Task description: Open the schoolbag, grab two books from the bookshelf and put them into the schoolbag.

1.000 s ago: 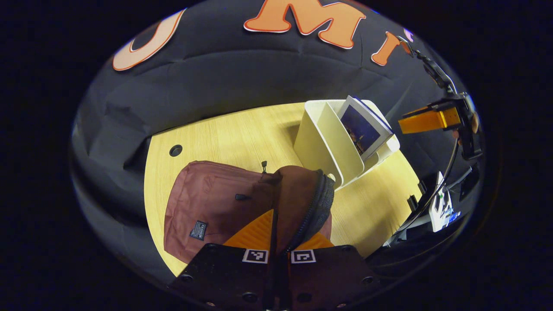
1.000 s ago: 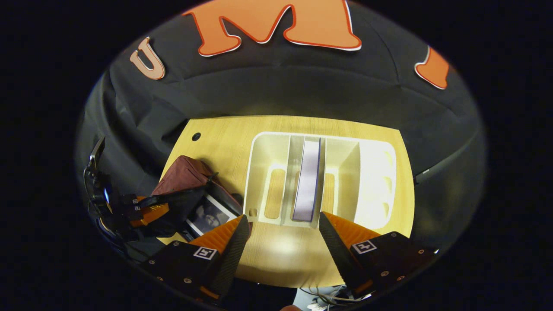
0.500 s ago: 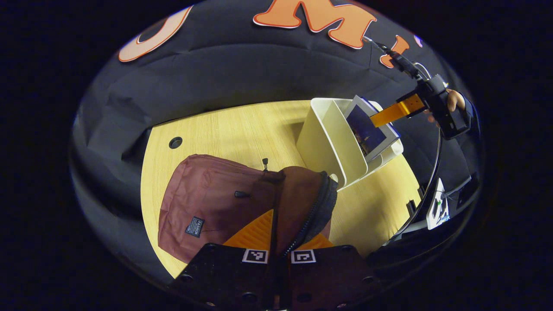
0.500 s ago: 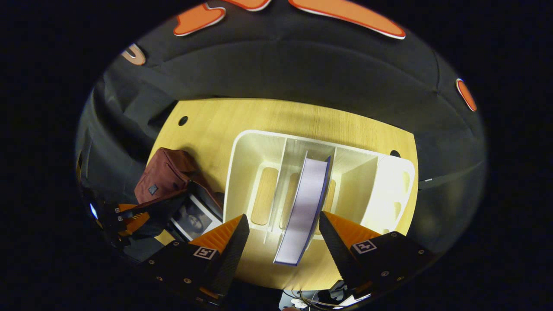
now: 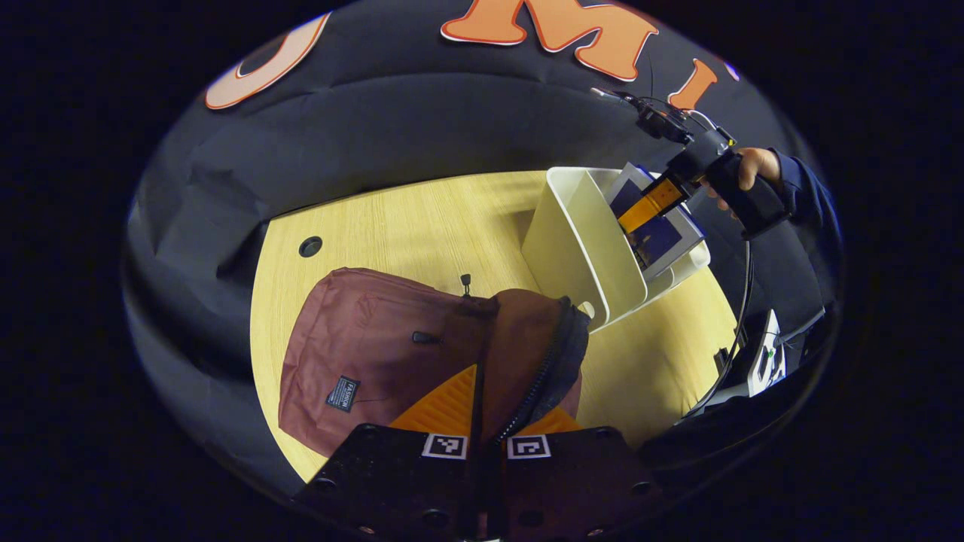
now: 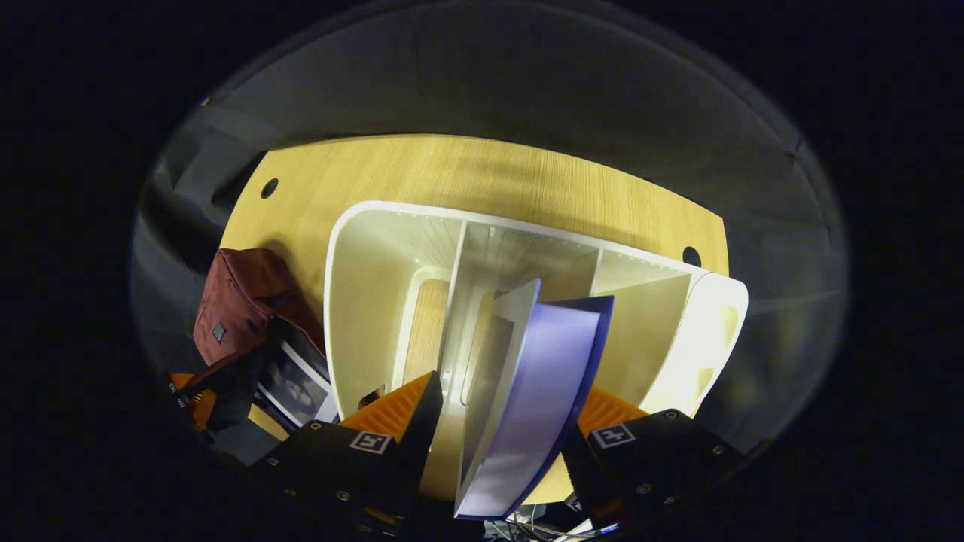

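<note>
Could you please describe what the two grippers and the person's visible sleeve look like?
Both grippers have black bodies with screws, square black-and-white markers and ribbed orange fingers edged in black. In the left gripper view, the right gripper has a black handle trailing a black cable, held by a hand in a dark blue sleeve.

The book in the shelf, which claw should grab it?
The right claw: its open fingers already straddle the book in the bookshelf. The left claw is busy pinching the schoolbag open.

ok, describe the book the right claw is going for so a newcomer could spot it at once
On the wooden table stands a cream divided bookshelf, right of the maroon schoolbag. In its middle compartment a thin book stands on edge, tilted, between the open right claw's fingers. It is the sole book in the shelf: pale lavender with a dark blue cover edge.
</note>
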